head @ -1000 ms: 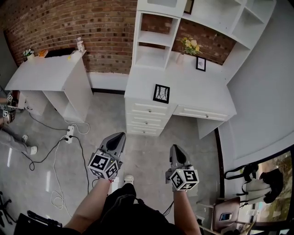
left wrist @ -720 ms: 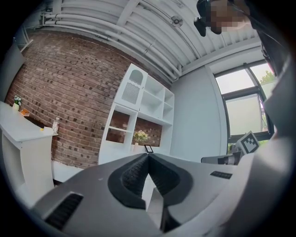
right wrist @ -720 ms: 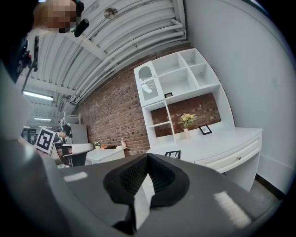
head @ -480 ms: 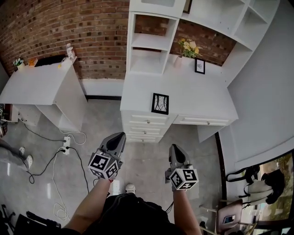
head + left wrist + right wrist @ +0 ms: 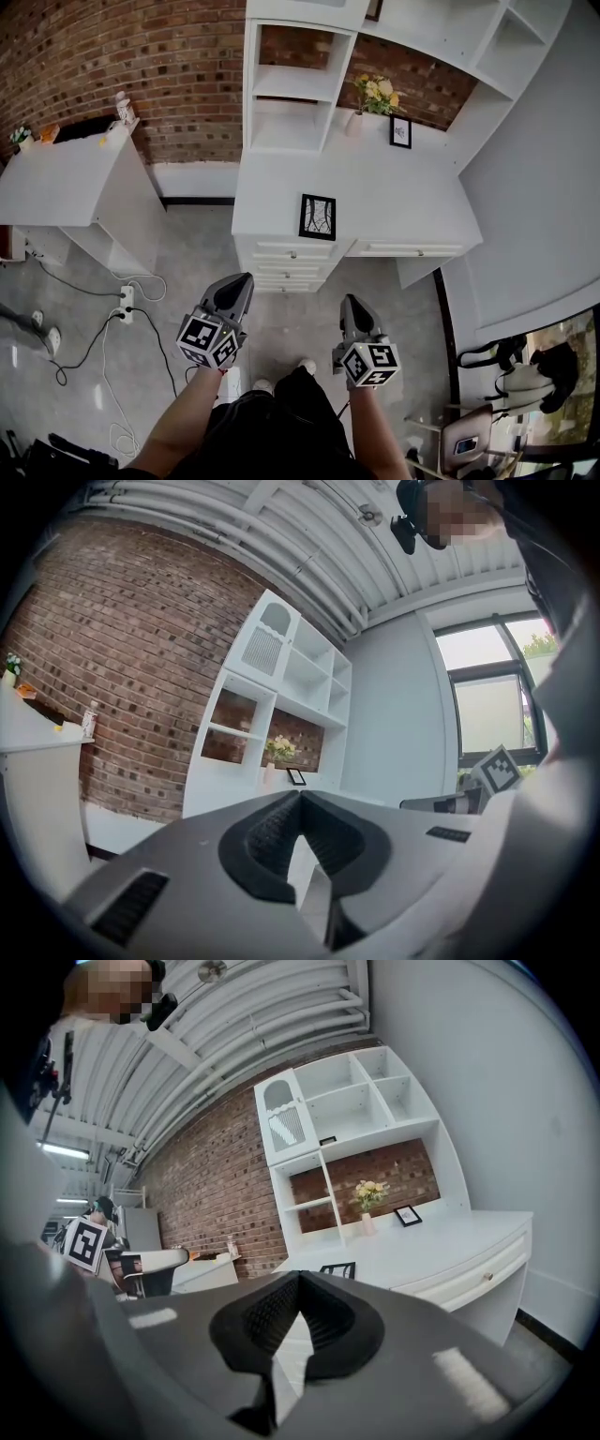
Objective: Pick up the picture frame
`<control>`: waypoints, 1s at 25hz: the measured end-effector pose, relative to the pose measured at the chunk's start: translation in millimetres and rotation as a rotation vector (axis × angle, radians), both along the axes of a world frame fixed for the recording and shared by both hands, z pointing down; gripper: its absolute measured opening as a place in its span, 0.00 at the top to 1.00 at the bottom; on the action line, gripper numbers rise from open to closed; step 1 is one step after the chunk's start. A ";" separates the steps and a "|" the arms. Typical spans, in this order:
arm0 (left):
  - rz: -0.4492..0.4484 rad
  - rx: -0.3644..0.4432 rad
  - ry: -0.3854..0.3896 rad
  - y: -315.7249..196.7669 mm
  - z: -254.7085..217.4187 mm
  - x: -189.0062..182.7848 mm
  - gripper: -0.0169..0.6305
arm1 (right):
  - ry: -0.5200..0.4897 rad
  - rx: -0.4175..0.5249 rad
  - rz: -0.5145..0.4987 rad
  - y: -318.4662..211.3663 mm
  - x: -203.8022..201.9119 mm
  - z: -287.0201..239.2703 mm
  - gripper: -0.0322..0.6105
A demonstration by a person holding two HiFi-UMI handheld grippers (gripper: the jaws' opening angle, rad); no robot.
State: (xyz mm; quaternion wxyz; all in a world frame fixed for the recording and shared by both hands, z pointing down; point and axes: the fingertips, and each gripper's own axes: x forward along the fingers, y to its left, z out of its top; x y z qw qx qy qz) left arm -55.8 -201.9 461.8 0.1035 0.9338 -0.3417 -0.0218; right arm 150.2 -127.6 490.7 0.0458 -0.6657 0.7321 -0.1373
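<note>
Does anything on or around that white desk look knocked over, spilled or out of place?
Nothing stands out. The picture frame stands near the front of the desk; a smaller frame and a vase of flowers stand at the back. The only untidiness is loose cables on the floor by the power strip.

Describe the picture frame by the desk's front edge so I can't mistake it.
Find the white desk against the brick wall. The picture frame stands near its front edge, above the drawers. It is larger and alone; the small frame sits at the back beside the yellow flowers.
</note>
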 end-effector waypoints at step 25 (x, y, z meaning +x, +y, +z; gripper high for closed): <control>-0.075 -0.070 -0.015 -86.4 40.3 77.6 0.98 | -0.017 -0.137 -0.167 -117.0 45.7 52.6 0.95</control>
